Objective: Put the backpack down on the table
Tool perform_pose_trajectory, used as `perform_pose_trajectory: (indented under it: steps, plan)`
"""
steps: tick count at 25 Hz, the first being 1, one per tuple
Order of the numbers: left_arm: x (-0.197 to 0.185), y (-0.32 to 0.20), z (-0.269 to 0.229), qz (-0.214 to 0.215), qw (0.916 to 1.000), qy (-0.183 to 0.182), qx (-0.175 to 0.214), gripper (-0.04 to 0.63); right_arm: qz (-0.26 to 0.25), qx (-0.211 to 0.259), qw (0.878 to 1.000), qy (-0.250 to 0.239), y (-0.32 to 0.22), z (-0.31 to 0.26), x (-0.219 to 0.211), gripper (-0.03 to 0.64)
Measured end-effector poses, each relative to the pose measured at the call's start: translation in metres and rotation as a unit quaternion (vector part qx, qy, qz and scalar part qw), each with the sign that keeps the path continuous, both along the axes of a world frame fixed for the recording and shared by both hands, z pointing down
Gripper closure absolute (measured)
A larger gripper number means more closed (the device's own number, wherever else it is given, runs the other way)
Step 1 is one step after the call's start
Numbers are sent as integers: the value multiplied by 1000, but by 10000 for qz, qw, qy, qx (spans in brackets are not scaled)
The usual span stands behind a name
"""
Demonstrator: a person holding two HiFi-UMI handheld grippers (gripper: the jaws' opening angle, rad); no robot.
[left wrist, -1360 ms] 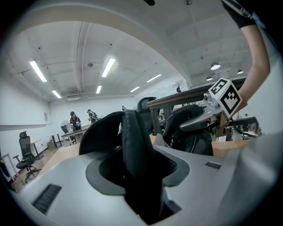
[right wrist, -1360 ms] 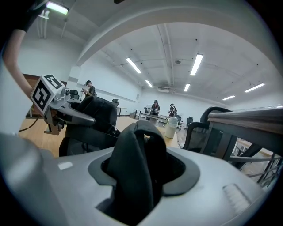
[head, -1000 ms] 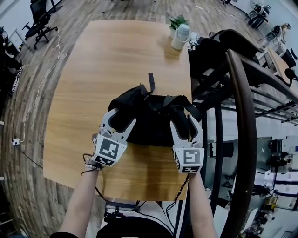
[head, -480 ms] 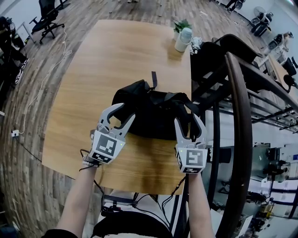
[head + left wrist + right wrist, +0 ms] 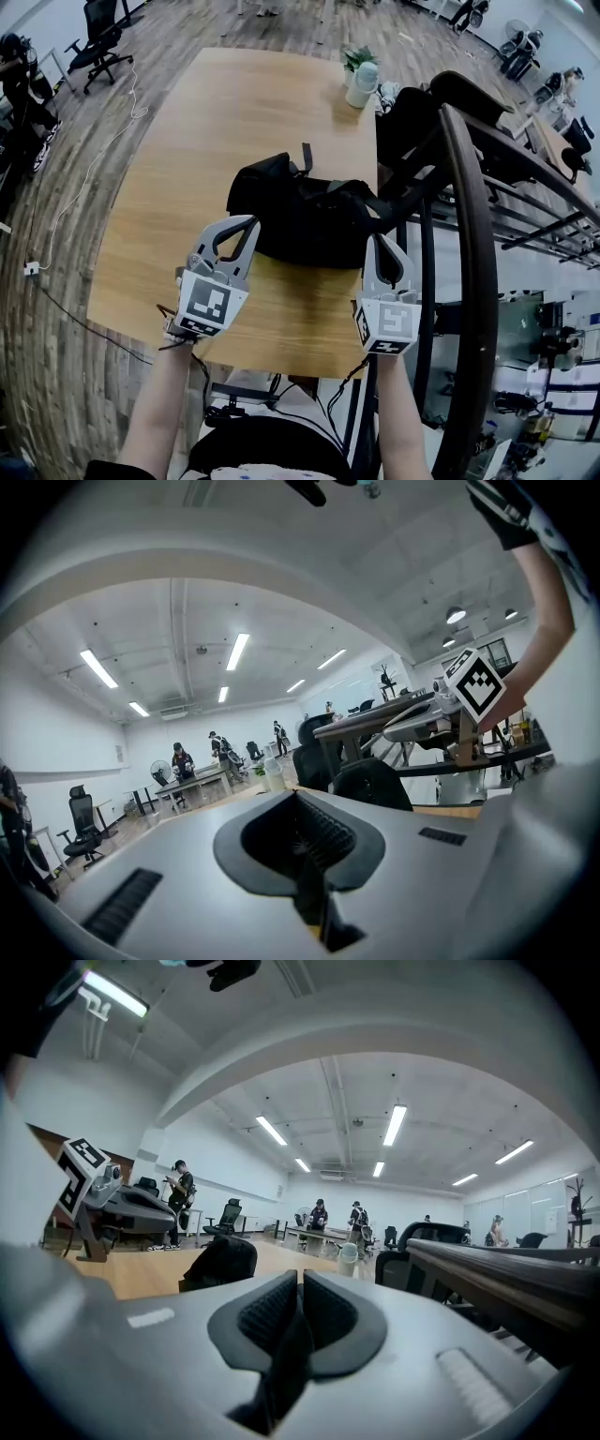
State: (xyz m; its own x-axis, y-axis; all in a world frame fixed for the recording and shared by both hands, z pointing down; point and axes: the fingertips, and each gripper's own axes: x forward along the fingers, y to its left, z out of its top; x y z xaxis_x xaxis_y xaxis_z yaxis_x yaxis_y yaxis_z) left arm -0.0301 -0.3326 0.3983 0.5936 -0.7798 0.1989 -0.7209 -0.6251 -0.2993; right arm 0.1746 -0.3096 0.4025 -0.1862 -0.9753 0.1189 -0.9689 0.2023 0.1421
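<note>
The black backpack lies slumped on the wooden table, toward its right edge; it also shows as a dark lump in the left gripper view and the right gripper view. My left gripper hovers just short of the bag's near left side. Its jaws have just been closing and are shut with nothing between them. My right gripper hangs near the bag's near right corner, apart from it. Its jaws have also just been closing, and the ridged pads stand together, empty.
A white bottle and a small potted plant stand at the table's far right corner. A black chair and a dark curved rail crowd the right side. A cable runs across the wooden floor at the left.
Both grippers have drawn back from the backpack toward me and risen. Their jaws, wide open around the bag's edges before, are now closed. The backpack stays on the table.
</note>
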Motion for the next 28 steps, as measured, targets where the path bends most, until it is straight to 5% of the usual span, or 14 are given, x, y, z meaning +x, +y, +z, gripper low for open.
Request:
perform_pose_trajectory:
  steps: [16, 28]
  plan:
    - [-4, 99, -63, 0, 9982, -190, 575, 589, -184, 429, 9989, -70, 105, -58, -4, 595]
    - [-3, 149, -84, 103, 9969, -228, 742, 589, -286, 878, 9948, 434, 149, -93, -26, 597]
